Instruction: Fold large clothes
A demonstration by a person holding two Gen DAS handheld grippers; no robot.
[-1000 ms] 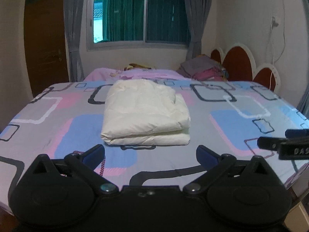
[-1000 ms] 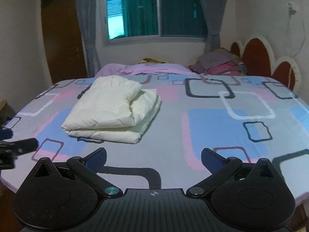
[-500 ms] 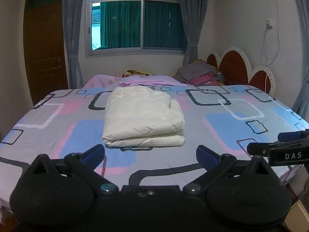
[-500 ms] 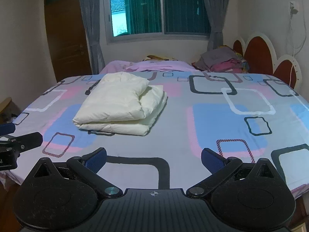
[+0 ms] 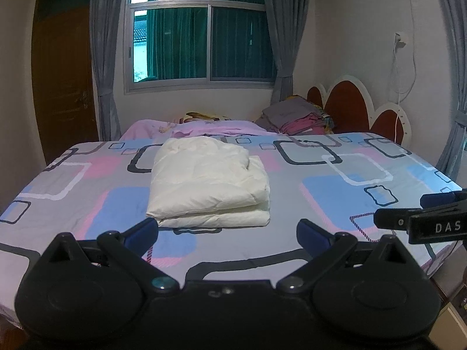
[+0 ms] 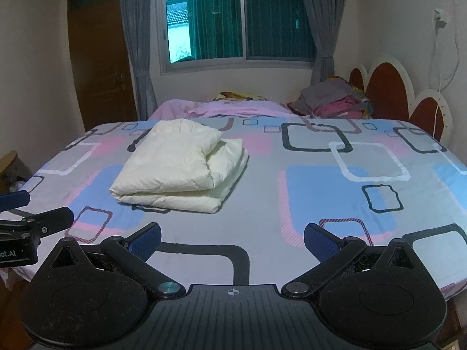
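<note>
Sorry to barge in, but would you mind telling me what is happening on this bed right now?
A person holds a two-finger tool in each hand at the near edge of the bed. The left tool and the right tool are both open and hold nothing. The cream-white garment lies folded into a thick bundle on the patterned sheet, touched by neither tool. A pile of other clothes sits by the headboard. The folding looks finished.

The folded cream garment (image 5: 208, 183) lies mid-bed (image 5: 292, 204), beyond the left gripper's (image 5: 227, 230) wide-spread fingers, right gripper (image 5: 414, 217) at the bed's right edge.
</note>
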